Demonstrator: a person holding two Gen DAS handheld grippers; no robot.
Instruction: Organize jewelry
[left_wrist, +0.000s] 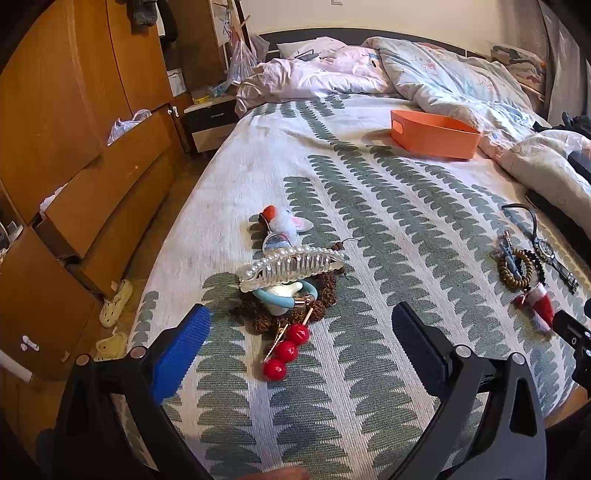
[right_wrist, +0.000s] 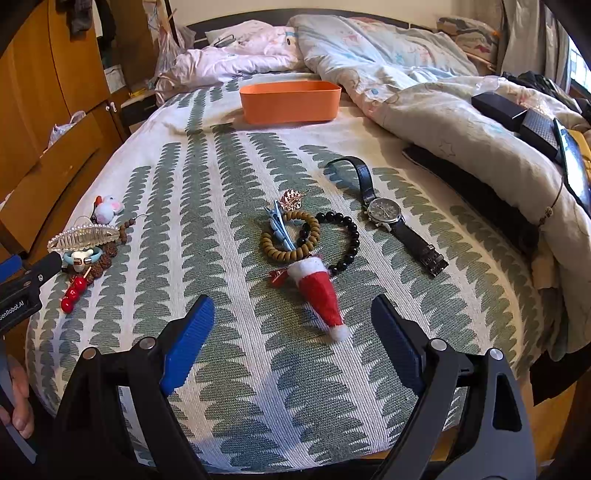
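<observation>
A: From the left wrist, the left tongs (left_wrist: 299, 339) stand wide apart with nothing between them. Just past them lies a pile on the bed (left_wrist: 369, 229): a clip of three red balls (left_wrist: 286, 350) nearest, its long axis running from near left up toward far right.

B: Behind that?

A: A blue ring (left_wrist: 286, 297) on a brown knotted cord (left_wrist: 325, 295), a pearl hair claw (left_wrist: 291, 264) lying crosswise on top, and a small white plush clip (left_wrist: 286, 221) farthest. Only this view shows that pile close up.

B: And the right wrist?

A: The right tongs (right_wrist: 293, 336) also stand wide apart, empty. Between their tips, a little farther on, lies a small red Santa hat (right_wrist: 319, 291), white pompom toward the camera, brim pointing away.

B: What touches it?

A: At its brim a tan coil hair tie (right_wrist: 290, 236) overlaps a black bead bracelet (right_wrist: 341, 236), with a blue clip (right_wrist: 279, 225) across the coil. To the right is a wristwatch (right_wrist: 386, 210), its strap running from far left to near right, buckle end nearest.

B: Does the left view show the watch?

A: Only small, at its right edge. The right view alone shows black boxes (right_wrist: 517, 114) on the quilt (right_wrist: 443, 110).

B: The orange bin?

A: The orange bin (right_wrist: 290, 101) sits far up the bed, long side across, well apart from both piles.
</observation>
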